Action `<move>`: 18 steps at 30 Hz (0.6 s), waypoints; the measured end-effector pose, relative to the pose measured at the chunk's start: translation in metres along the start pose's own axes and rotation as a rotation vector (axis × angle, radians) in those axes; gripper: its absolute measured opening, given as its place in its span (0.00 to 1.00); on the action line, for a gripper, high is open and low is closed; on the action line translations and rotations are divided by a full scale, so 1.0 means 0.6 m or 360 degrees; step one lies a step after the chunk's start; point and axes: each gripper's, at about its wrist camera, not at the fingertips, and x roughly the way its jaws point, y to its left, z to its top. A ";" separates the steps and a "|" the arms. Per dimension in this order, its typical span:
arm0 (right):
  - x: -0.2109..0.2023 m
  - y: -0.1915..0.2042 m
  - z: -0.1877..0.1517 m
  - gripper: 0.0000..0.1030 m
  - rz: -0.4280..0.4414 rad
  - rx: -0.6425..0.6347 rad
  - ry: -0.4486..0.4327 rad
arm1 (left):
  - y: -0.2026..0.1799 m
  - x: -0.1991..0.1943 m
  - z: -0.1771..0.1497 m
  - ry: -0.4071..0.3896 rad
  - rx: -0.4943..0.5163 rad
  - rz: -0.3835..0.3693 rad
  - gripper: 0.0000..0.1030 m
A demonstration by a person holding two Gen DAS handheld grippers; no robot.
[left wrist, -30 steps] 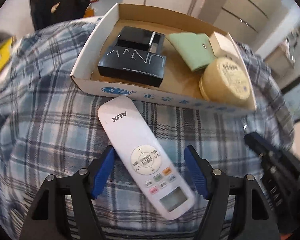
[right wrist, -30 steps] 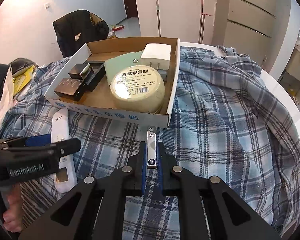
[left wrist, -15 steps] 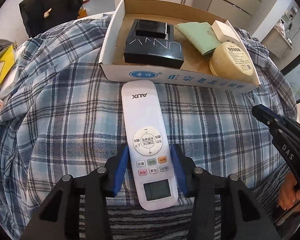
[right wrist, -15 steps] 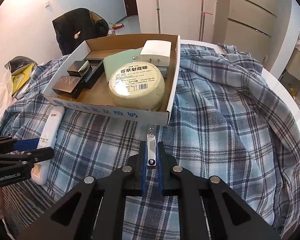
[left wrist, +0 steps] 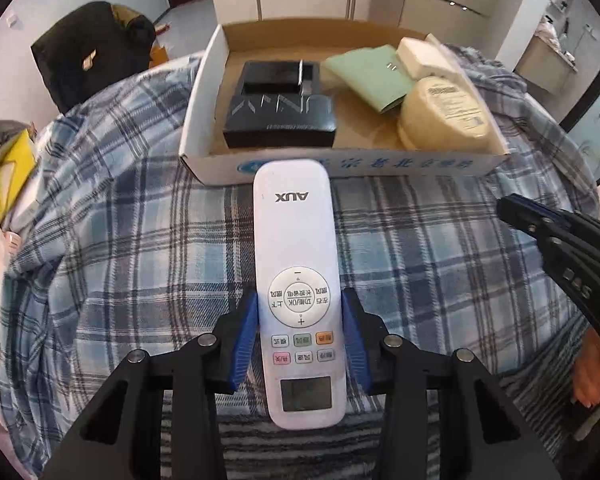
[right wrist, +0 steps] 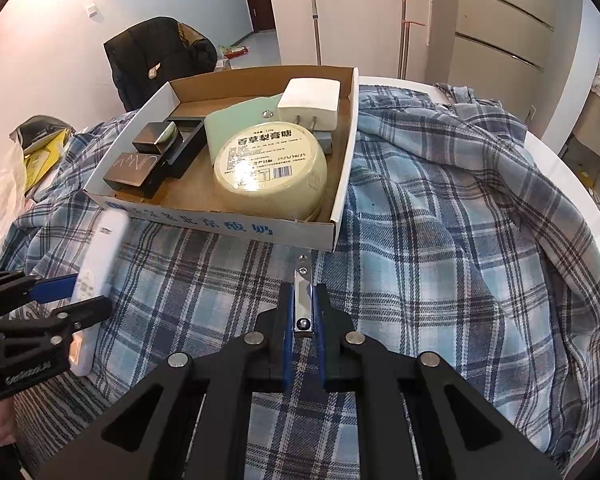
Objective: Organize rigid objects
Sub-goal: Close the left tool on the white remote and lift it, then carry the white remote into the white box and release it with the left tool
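The remote (left wrist: 298,292), one, lies just in front of the box (left wrist: 342,166), clamped near its display end by the left gripper (left wrist: 300,340); so far off-centre, it may tip against the box's front wall. The right gripper (right wrist: 303,312) clenches one nail clipper (right wrist: 303,292). Inside the box: five items.

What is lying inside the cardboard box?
Inside the cardboard box: black boxes, green wallet, white charger, round yellow tin. Anything beneath them is hidden.
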 end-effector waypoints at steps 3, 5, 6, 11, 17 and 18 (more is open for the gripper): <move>-0.003 -0.003 0.001 0.08 0.0000 0.0019 -0.0012 | 0.002 -0.028 0.001 -0.0033 0.0016 -0.0045 0.41; -0.008 -0.004 0.001 0.08 0.0021 0.0028 -0.0028 | 0.000 -0.044 0.004 -0.0068 0.0017 -0.0048 0.41; -0.012 -0.005 0.001 0.08 0.0032 0.0037 -0.0042 | -0.005 -0.051 0.004 -0.0087 0.0020 -0.0041 0.41; -0.040 -0.006 0.006 0.08 0.0090 0.0050 -0.0163 | -0.034 -0.073 0.015 -0.0148 0.0037 -0.0040 0.40; -0.061 -0.009 0.011 0.08 0.0111 0.0067 -0.0265 | -0.048 -0.086 0.034 -0.0193 0.0037 -0.0055 0.40; -0.062 -0.011 0.011 0.08 0.0109 0.0072 -0.0267 | -0.051 -0.086 0.038 -0.0196 0.0039 -0.0058 0.40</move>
